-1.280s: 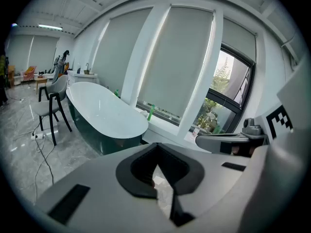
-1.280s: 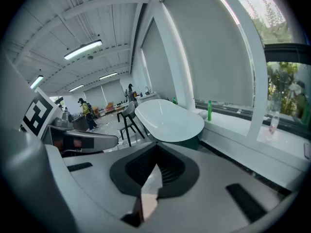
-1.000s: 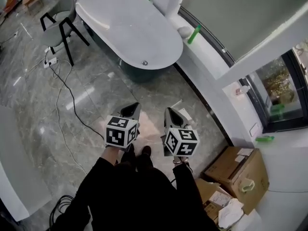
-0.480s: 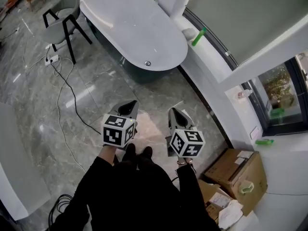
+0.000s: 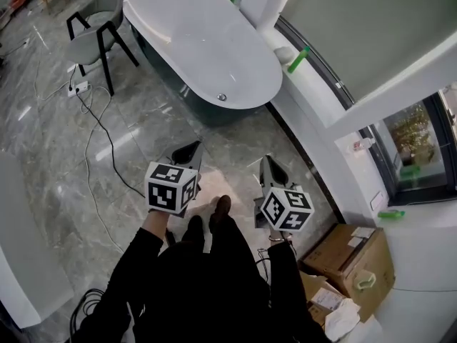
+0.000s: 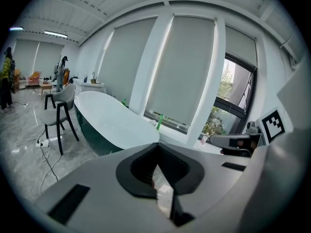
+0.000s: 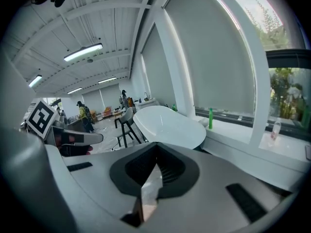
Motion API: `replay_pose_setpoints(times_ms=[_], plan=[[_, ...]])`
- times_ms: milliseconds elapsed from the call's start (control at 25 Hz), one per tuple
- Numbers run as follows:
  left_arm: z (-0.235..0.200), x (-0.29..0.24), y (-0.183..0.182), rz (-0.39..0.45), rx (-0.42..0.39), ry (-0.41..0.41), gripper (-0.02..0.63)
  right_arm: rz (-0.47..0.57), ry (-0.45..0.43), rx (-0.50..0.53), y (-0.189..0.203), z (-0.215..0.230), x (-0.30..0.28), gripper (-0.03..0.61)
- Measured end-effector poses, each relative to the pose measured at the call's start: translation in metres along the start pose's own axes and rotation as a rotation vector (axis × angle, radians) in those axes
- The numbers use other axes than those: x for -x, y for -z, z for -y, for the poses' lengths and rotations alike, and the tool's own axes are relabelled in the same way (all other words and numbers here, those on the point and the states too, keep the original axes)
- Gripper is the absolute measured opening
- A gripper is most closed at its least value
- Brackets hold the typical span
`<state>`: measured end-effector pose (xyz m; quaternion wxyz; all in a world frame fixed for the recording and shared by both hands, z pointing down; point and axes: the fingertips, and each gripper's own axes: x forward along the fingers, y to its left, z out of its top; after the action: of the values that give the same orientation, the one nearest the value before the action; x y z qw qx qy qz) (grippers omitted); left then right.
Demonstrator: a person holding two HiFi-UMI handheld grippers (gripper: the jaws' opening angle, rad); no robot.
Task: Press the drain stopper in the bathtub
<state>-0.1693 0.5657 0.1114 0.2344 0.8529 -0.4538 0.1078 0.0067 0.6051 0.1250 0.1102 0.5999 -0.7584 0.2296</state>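
Observation:
A white oval bathtub (image 5: 200,41) stands on the grey marble floor ahead of me, and it also shows as the bathtub (image 6: 112,123) and the bathtub (image 7: 167,125) in the gripper views. Its small metal drain stopper (image 5: 222,97) sits at the tub's near end. My left gripper (image 5: 187,151) and right gripper (image 5: 270,164) are held side by side over the floor, well short of the tub. Both point toward it. The left gripper (image 6: 156,147) has its jaws together with nothing in them, and so has the right gripper (image 7: 155,147).
A grey chair (image 5: 93,31) stands left of the tub, with a power strip (image 5: 78,88) and a black cable (image 5: 100,156) trailing over the floor. A green bottle (image 5: 298,59) lies on the white window ledge at the right. Cardboard boxes (image 5: 350,259) sit at my right.
The person has stepped toward the tub, one shoe now ahead of the other. Both grippers have moved slightly apart and forward, and they stay shut.

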Motion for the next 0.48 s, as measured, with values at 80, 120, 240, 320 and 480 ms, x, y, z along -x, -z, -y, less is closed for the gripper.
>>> replay_pose_setpoints(times_ms=[80, 120, 240, 320, 480], plan=[[-0.005, -0.002, -0.004, 0.007, 0.003, -0.003, 0.007, 0.013, 0.003, -0.009, -0.007, 0.002, -0.003, 0.002], [-0.007, -0.005, -0.005, 0.006, 0.003, -0.004, 0.006, 0.019, 0.007, -0.01, -0.011, 0.004, -0.005, 0.002], [-0.012, -0.018, -0.009, -0.004, 0.001, -0.011, 0.006, 0.021, 0.01, -0.009, -0.019, 0.013, -0.017, 0.002], [-0.016, -0.032, -0.013, -0.009, 0.001, -0.018, 0.007, 0.014, 0.011, -0.009, -0.024, 0.023, -0.03, 0.002], [-0.026, -0.067, -0.025, -0.018, 0.015, -0.032, 0.008, 0.008, 0.016, -0.016, -0.042, 0.051, -0.06, 0.002]])
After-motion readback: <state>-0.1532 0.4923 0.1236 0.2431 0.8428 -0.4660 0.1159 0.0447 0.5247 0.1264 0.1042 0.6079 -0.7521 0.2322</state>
